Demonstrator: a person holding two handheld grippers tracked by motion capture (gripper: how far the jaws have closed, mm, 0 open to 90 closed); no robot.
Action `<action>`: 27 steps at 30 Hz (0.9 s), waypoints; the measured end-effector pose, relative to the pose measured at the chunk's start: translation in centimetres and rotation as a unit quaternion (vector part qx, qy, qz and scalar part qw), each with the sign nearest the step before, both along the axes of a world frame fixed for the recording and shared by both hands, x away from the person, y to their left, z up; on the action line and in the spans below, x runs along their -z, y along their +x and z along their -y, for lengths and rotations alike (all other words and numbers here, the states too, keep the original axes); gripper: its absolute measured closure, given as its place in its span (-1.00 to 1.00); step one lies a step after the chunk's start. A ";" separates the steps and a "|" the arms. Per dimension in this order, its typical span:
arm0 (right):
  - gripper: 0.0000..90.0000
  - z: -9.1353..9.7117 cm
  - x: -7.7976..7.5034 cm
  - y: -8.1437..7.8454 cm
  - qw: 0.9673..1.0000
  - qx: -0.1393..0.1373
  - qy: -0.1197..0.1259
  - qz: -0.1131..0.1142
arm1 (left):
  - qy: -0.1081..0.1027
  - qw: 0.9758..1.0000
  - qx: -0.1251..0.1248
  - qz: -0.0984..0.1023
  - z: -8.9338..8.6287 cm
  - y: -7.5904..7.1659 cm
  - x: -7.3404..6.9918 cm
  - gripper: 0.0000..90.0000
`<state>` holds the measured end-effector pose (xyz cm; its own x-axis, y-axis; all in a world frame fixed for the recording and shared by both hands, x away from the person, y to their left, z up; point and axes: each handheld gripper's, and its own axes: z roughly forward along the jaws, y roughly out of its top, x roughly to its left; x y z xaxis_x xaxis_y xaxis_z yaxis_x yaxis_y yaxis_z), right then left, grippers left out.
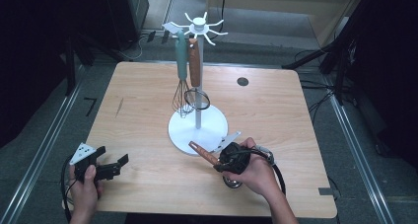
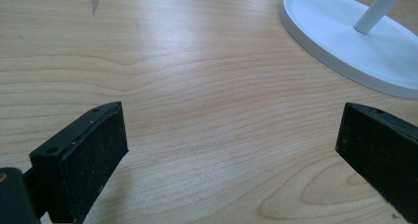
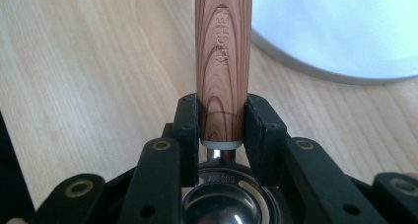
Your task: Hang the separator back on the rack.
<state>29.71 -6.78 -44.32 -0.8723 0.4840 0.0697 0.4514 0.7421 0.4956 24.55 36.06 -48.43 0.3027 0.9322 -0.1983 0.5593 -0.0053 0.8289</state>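
While the right gripper (image 3: 222, 125) clamps the wooden handle (image 3: 223, 61) of a steel utensil (image 1: 231, 180) near the table's (image 1: 143, 86) front edge, we note the white stand (image 1: 198, 128) just beyond — whisk (image 1: 182, 93) and a second wooden-handled tool (image 1: 194, 61) hang there. Left gripper (image 2: 231, 150) hovers wide open, holding nothing, over bare woodgrain at front left. Dark floor with cables surrounds the table — ample room at left.

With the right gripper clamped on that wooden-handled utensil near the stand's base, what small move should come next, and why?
Probably lift the wooden-handled utensil higher toward the rack's hooks. The right gripper is shut on its handle, low beside the white base, while the whisk and another wooden-handled tool already hang up there. The left gripper waits open.
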 end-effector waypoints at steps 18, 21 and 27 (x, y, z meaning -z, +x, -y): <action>0.58 3.6 0.2 1.1 0.984 0.123 0.114 0.054 | -0.003 1.000 0.002 0.000 -0.1 0.0 0.0 -1.00; 0.58 4.4 0.0 1.1 0.976 0.138 0.148 0.079 | -0.003 1.000 0.002 0.000 -0.1 0.0 0.0 -1.00; 0.58 4.7 -0.5 0.7 0.966 0.152 0.180 0.104 | -0.003 1.000 0.002 0.000 -0.1 0.0 0.0 -1.00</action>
